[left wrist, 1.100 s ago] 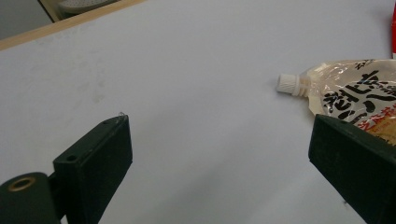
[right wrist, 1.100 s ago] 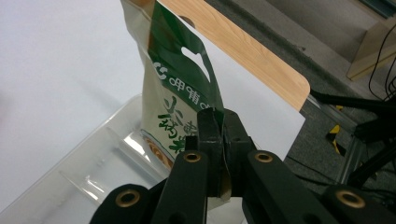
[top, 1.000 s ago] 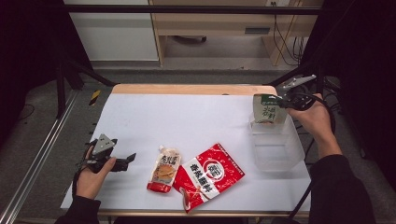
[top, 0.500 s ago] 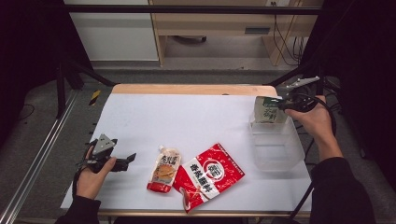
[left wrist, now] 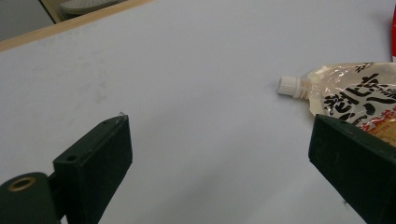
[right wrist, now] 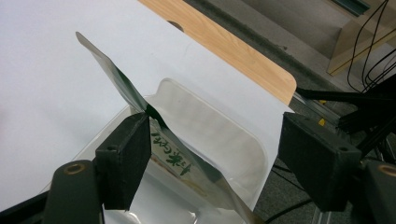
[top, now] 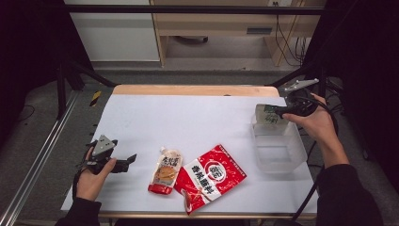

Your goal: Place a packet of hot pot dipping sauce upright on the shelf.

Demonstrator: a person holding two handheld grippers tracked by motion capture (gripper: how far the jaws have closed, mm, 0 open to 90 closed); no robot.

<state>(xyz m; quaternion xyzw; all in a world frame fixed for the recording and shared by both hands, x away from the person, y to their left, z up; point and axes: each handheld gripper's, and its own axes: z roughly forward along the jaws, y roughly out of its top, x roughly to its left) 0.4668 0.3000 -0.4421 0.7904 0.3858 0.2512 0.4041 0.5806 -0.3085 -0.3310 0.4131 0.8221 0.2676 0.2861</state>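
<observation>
The left gripper (top: 131,160) rests on the white table (top: 197,120), jaws wide and empty. Just right lie a clear spouted sauce pouch (top: 165,171) and a red packet (top: 210,176). The right gripper (top: 275,110), jaws just opened, releases a silver-green foil pouch (top: 266,116) leaning in the clear plastic tub (top: 282,162).

Black sleeves cover both forearms; each black gripper (top: 123,163) carries a grey three-cornered plate (top: 103,145) and blocky jaws.

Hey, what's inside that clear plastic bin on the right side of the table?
A silvery green-printed pouch stands in the clear bin, leaning against its far wall. The pouch hides the corner behind it; the rest of the bin's floor looks bare.
</observation>
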